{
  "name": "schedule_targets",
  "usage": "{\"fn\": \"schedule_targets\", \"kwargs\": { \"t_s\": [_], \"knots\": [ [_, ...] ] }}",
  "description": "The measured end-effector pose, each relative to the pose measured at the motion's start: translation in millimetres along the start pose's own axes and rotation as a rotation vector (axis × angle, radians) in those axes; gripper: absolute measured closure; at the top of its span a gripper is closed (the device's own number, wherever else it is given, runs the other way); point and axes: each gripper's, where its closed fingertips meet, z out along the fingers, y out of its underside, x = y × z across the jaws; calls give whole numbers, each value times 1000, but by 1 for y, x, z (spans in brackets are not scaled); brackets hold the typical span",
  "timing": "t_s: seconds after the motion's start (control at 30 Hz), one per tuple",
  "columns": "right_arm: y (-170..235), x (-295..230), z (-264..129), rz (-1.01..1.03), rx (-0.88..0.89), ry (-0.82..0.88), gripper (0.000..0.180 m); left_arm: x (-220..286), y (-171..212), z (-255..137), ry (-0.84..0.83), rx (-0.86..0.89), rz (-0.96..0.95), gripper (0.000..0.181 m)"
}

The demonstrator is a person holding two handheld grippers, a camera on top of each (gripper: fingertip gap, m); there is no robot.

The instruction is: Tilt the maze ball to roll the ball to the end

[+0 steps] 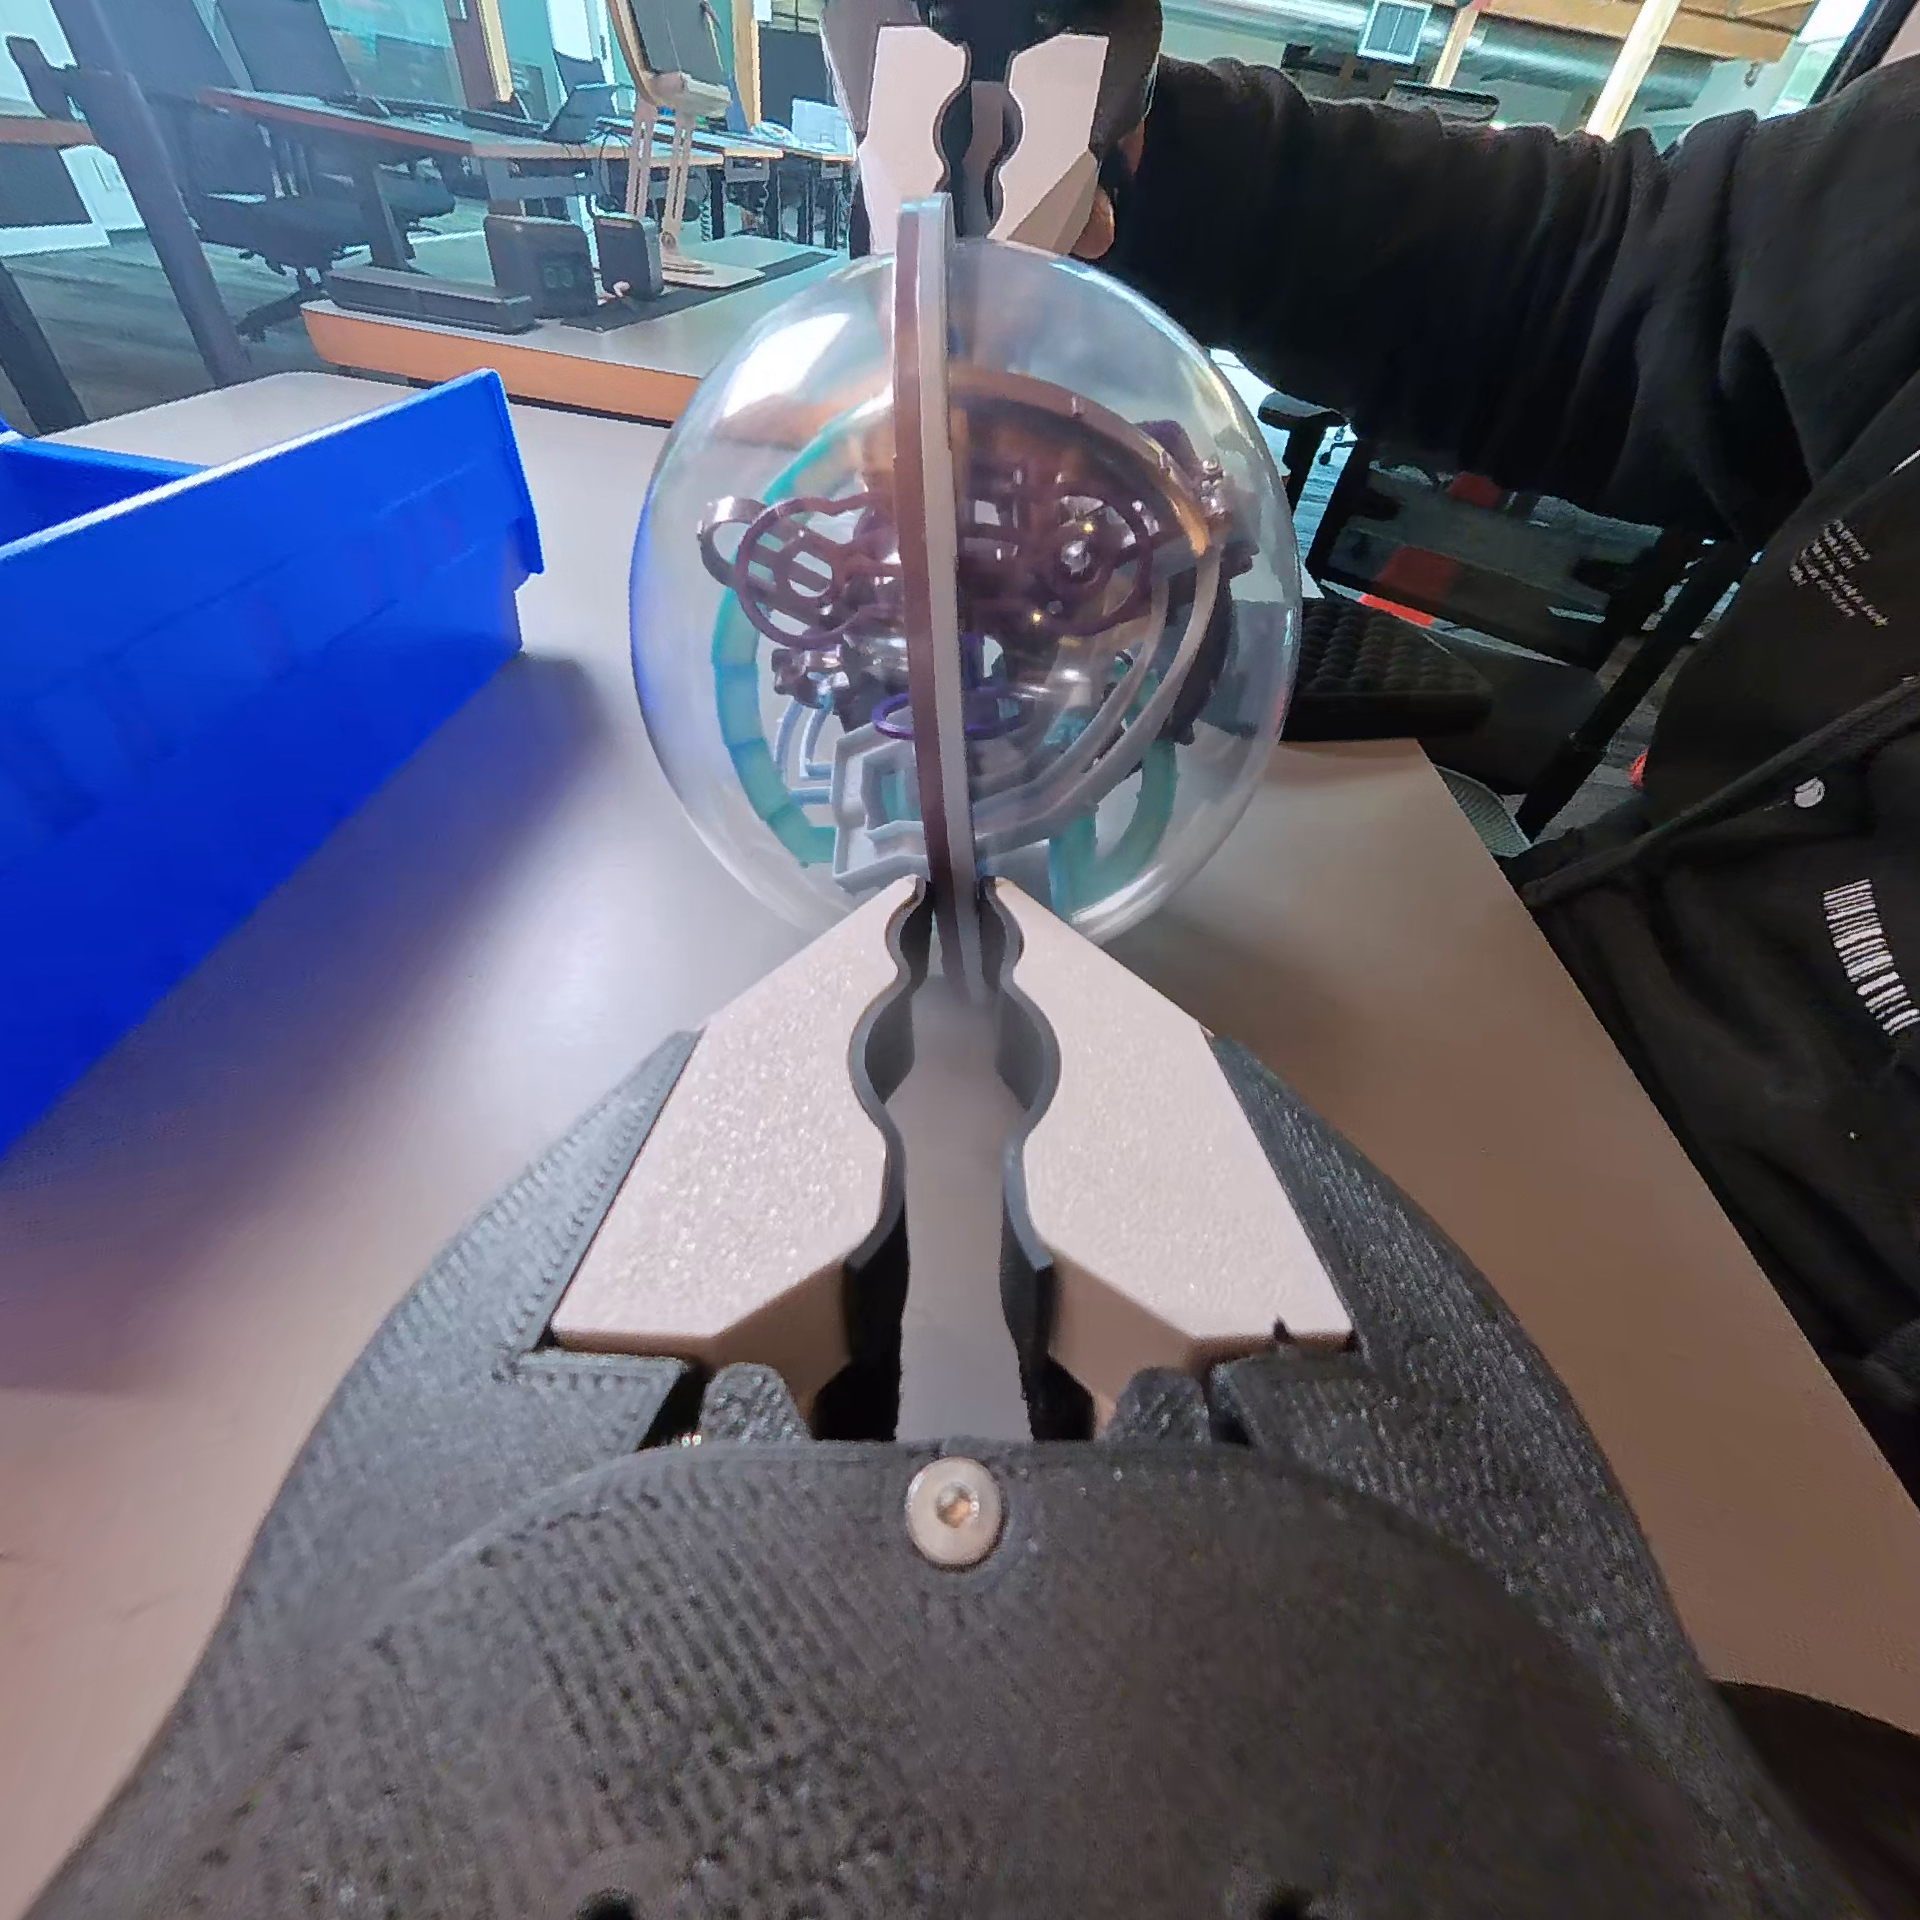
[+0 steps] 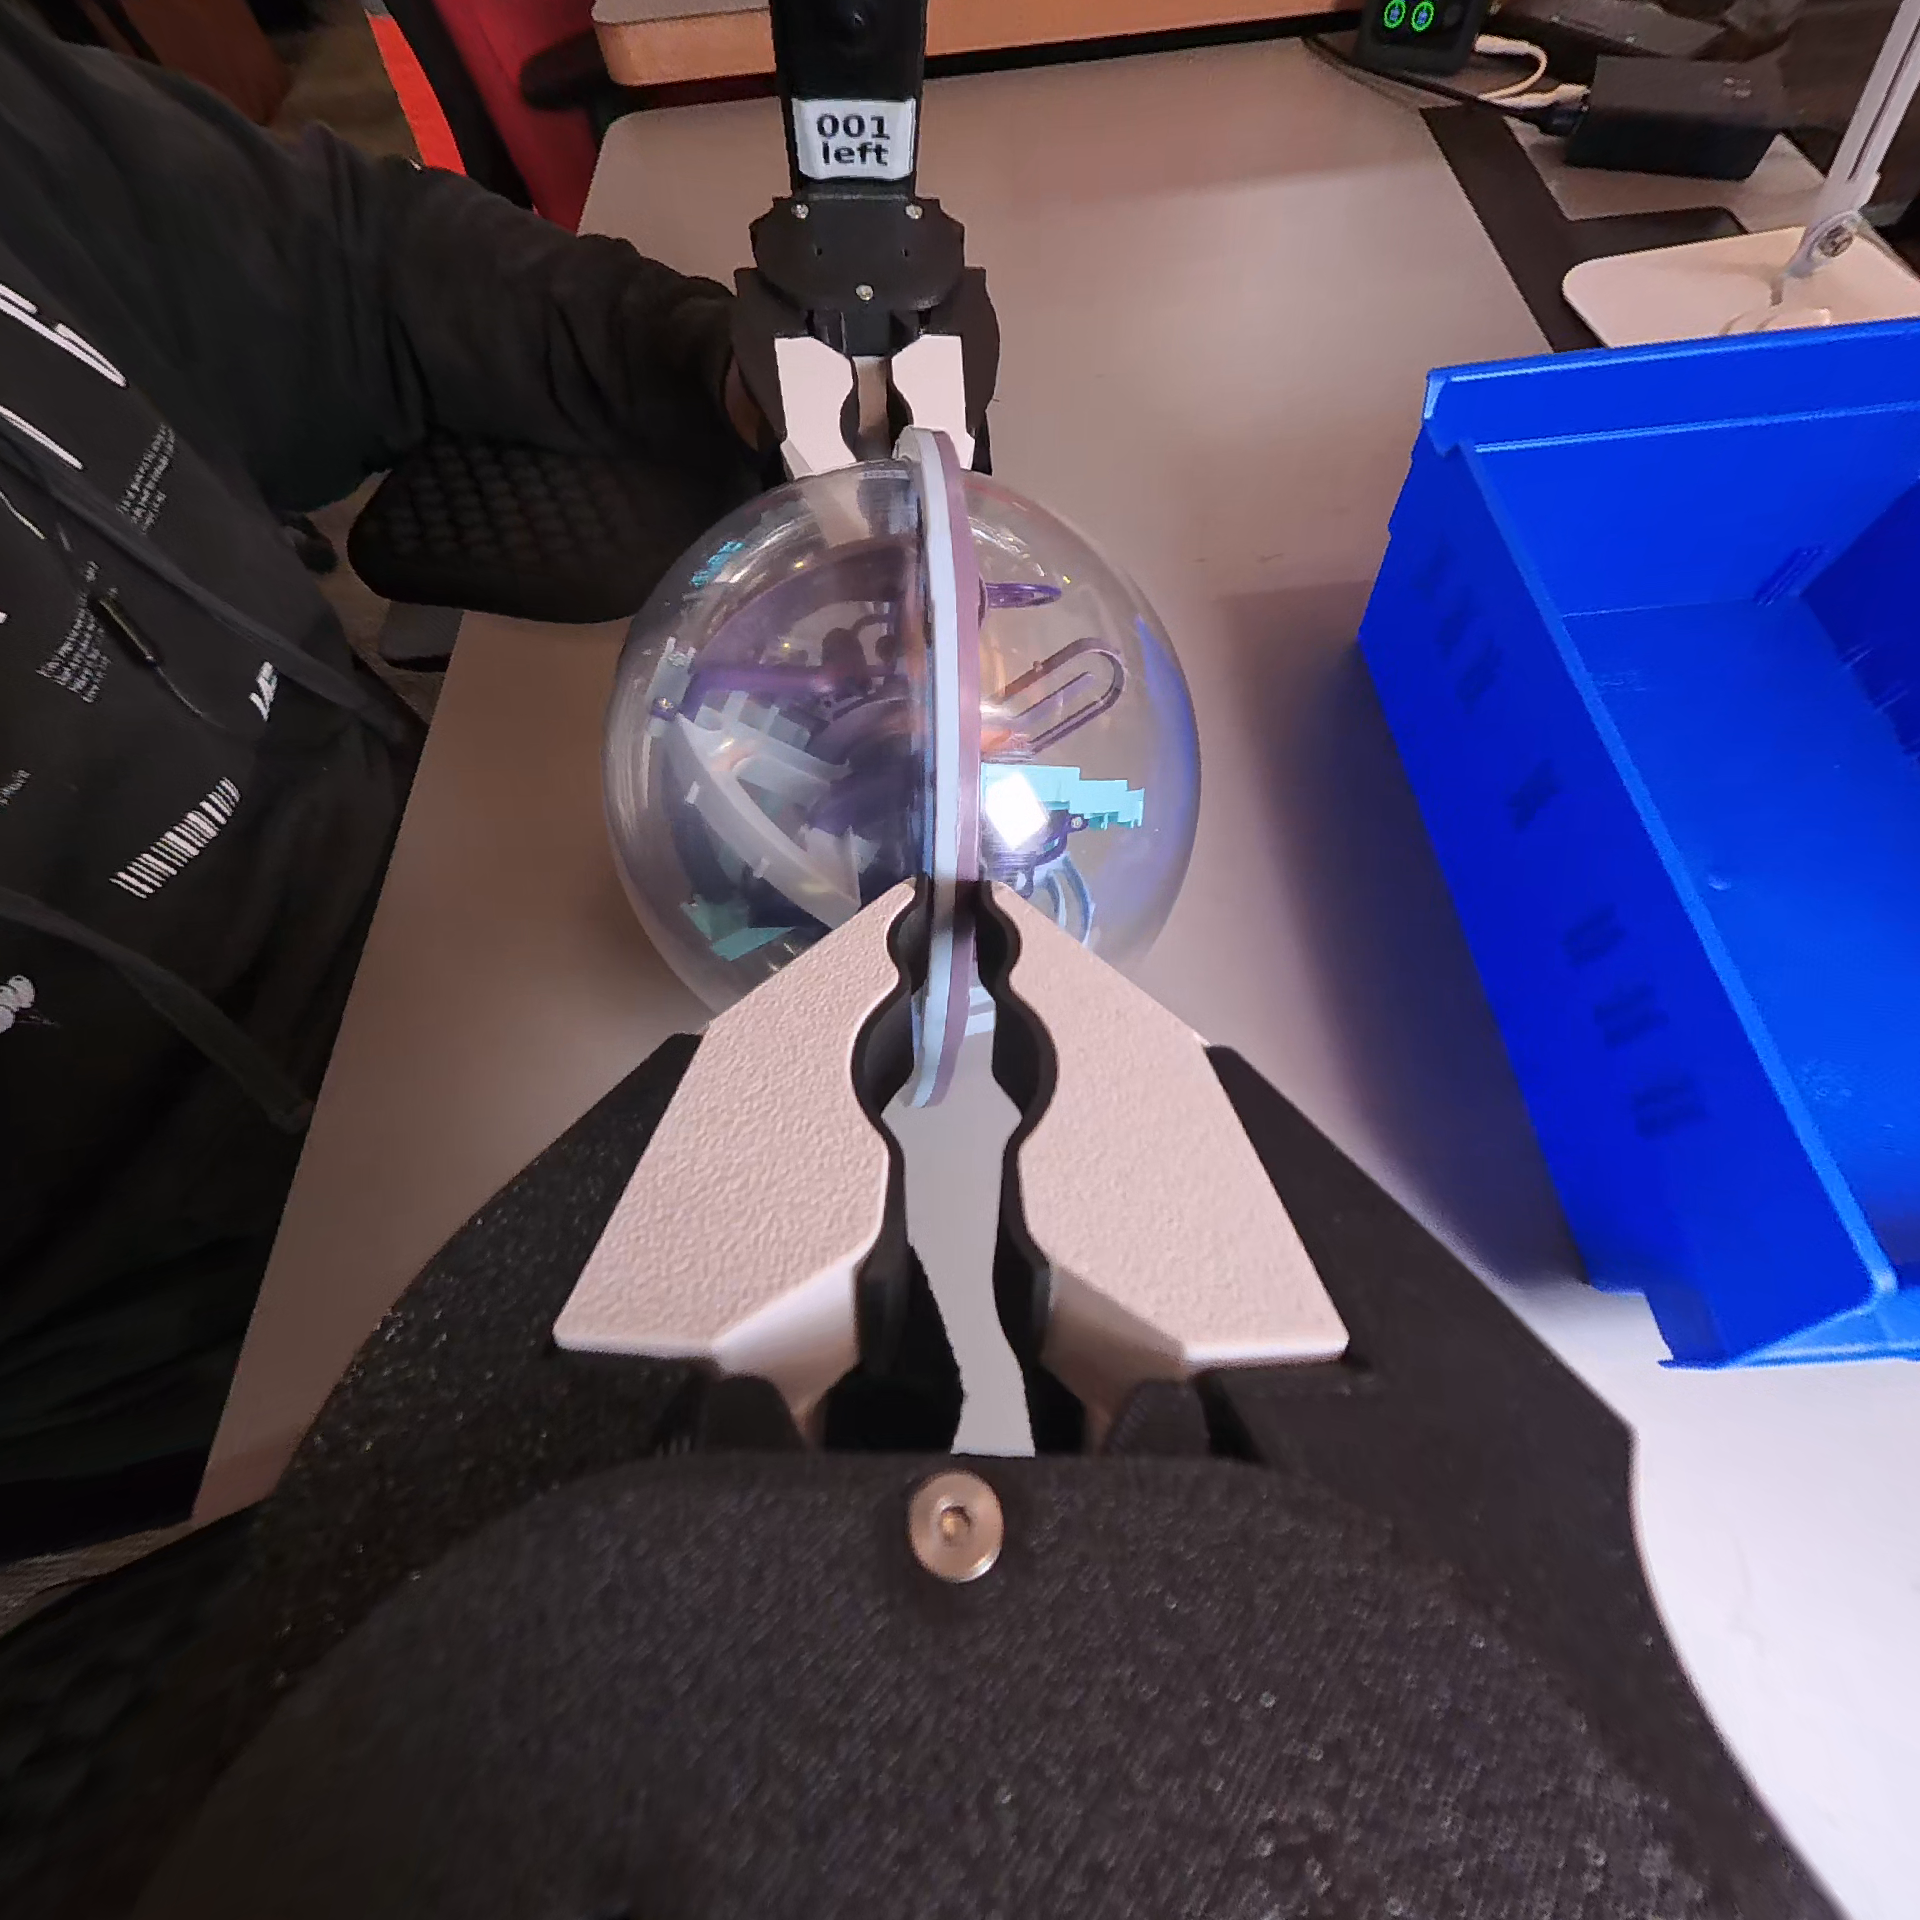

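Observation:
The maze ball (image 1: 821, 582) is a clear sphere with purple, teal and grey tracks inside and a thin grey ring around its middle. It sits upright in the centre of both views, just above the table. My left gripper (image 1: 951, 894) is shut on the near edge of the ring. My right gripper (image 2: 948, 891) is shut on the opposite edge of the ring on the maze ball (image 2: 790, 748). Each gripper shows at the far side in the other's view: the right one (image 1: 977, 156) and the left one (image 2: 883, 416). The small ball inside is not clear to see.
A blue plastic bin (image 1: 239, 665) stands on the beige table (image 1: 436, 1039) beside the maze ball; it is at the right in the right wrist view (image 2: 1662, 831). A person in black sleeves (image 1: 1558, 312) stands at the table's edge. Desks and chairs fill the background.

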Motion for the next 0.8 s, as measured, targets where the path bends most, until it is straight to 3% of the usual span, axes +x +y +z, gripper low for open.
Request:
{"fn": "schedule_targets", "kwargs": {
  "t_s": [0.2,0.4,0.8],
  "knots": [
    [-9,-10,1,-54,47,25,174,2,-3,0,23,49,18,150],
    [-7,-25,-3,-131,61,54,174,9,-2,3,61,43,39,144],
    [13,-24,-16,-95,179,63,174,17,-1,12,98,20,80,168]
  ]
}}
